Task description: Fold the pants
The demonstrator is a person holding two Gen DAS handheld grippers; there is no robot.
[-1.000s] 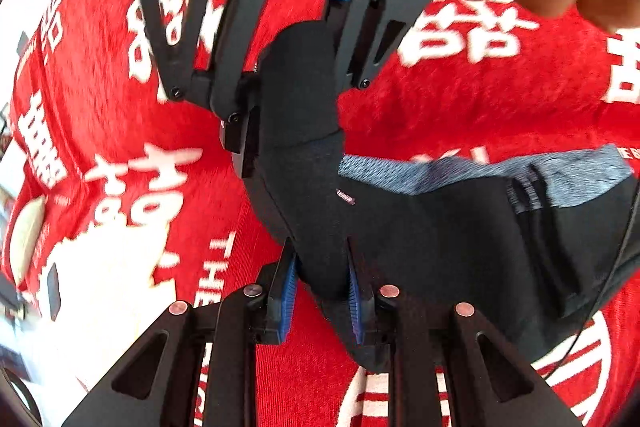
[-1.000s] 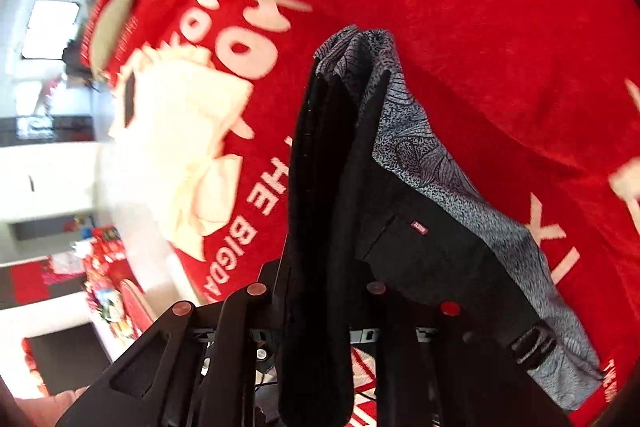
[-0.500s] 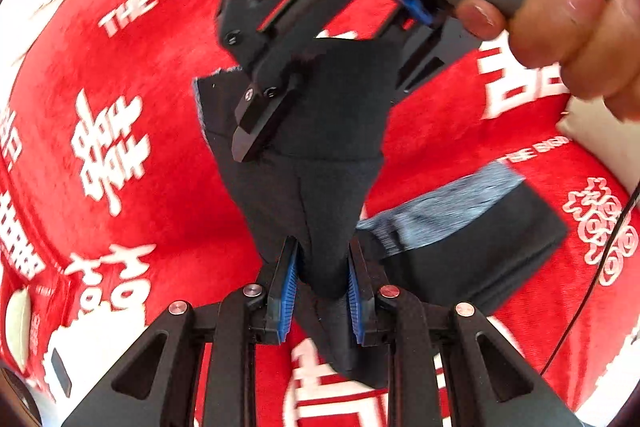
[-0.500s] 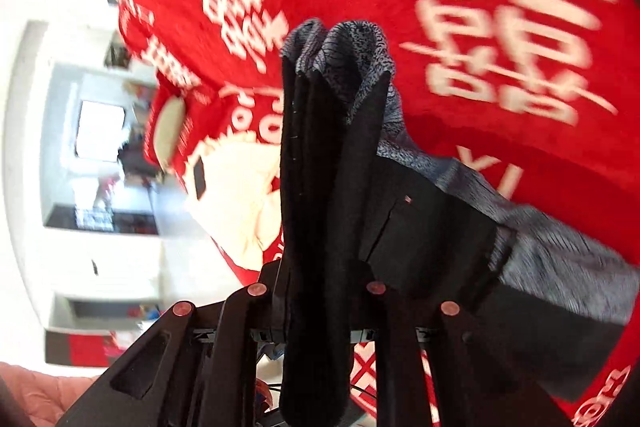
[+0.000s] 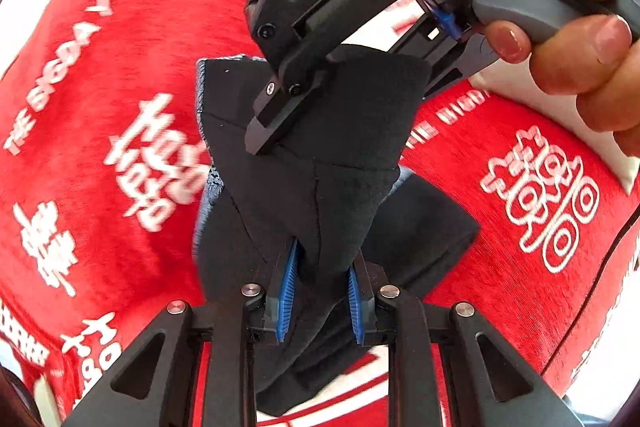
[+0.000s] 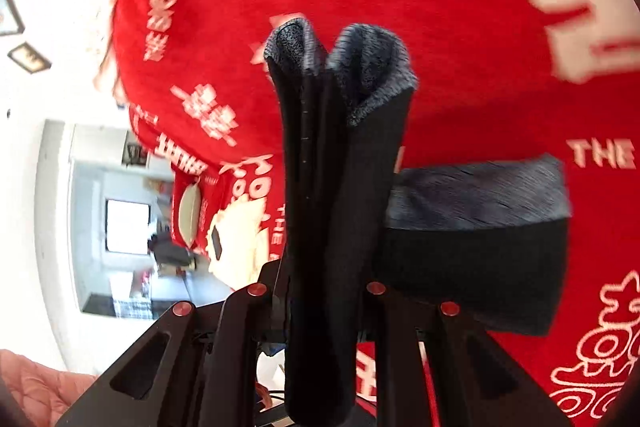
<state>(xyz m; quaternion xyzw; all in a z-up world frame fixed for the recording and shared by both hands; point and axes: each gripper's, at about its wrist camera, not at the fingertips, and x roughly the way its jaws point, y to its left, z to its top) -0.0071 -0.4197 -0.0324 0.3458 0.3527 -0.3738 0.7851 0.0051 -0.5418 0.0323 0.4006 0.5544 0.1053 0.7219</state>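
Both tools, left tool point(image 5: 320, 291) and right tool point(image 6: 320, 303), are clamped on the pants point(image 5: 320, 163). The fabric looks soft and limp (it droops between the grips). Hold bunched edges, not single layers.

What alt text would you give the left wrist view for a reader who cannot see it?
The left tool is shut on a bunched fold of dark pants, which the right tool, held in a hand, also grips from above. The pants hang over a red blanket printed with white characters and lettering.
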